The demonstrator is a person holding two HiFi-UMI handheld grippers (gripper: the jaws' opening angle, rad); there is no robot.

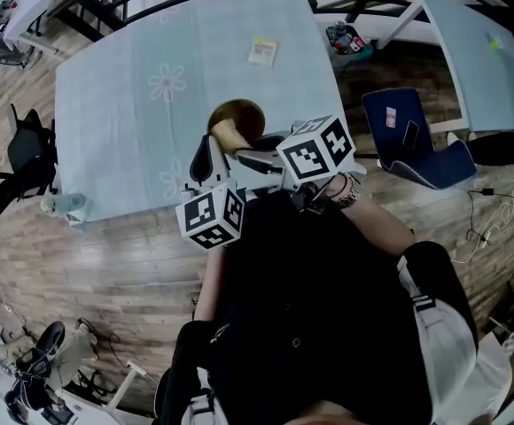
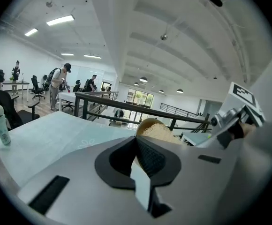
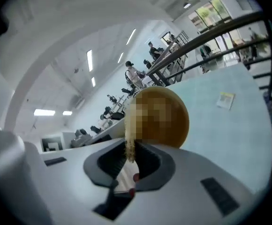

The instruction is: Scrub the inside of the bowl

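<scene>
Right tool [image 3: 131, 159] (pinching scrubber [image 3: 129, 146]) sits against bowl [image 3: 166, 118].

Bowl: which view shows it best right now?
Right gripper view: the bowl sits large and central, though partly mosaicked. Head view shows it small; left gripper view only its rim.

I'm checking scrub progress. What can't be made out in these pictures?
- The bowl's inside: head view, too small, partly under the scrubber.
- The scrubber: right gripper view, mostly behind a mosaic patch.
- The bowl's bottom: left gripper view, behind the left gripper.
- The card's print: too small.
</scene>
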